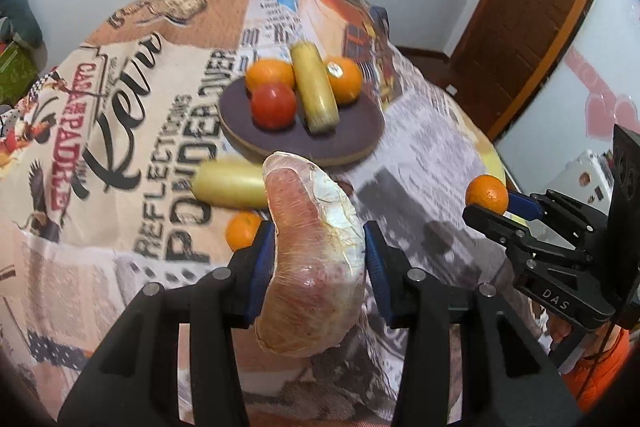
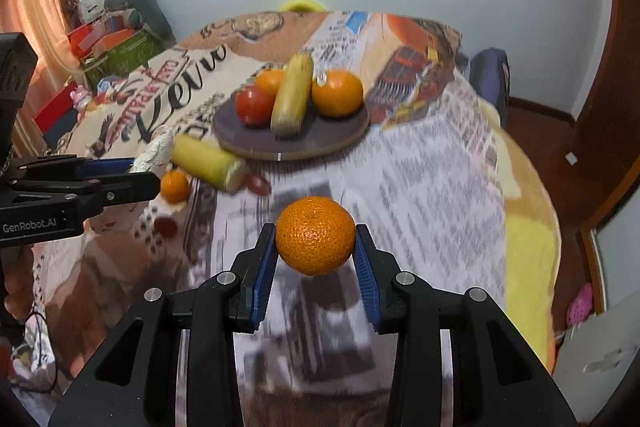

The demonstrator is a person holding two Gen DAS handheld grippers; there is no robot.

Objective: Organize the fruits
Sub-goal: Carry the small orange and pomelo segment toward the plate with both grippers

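My left gripper is shut on a peeled pomelo segment, held above the table short of the dark round plate. My right gripper is shut on a small mandarin, also in the air; it shows at the right of the left wrist view. The plate holds a tomato, two oranges and a yellow corn cob. A second corn cob and a small mandarin lie on the cloth near the plate's front.
The round table wears a printed newspaper-pattern cloth. Small dark red fruits lie near the loose cob. Boxes and clutter stand beyond the table at the left. A wooden door is at the right.
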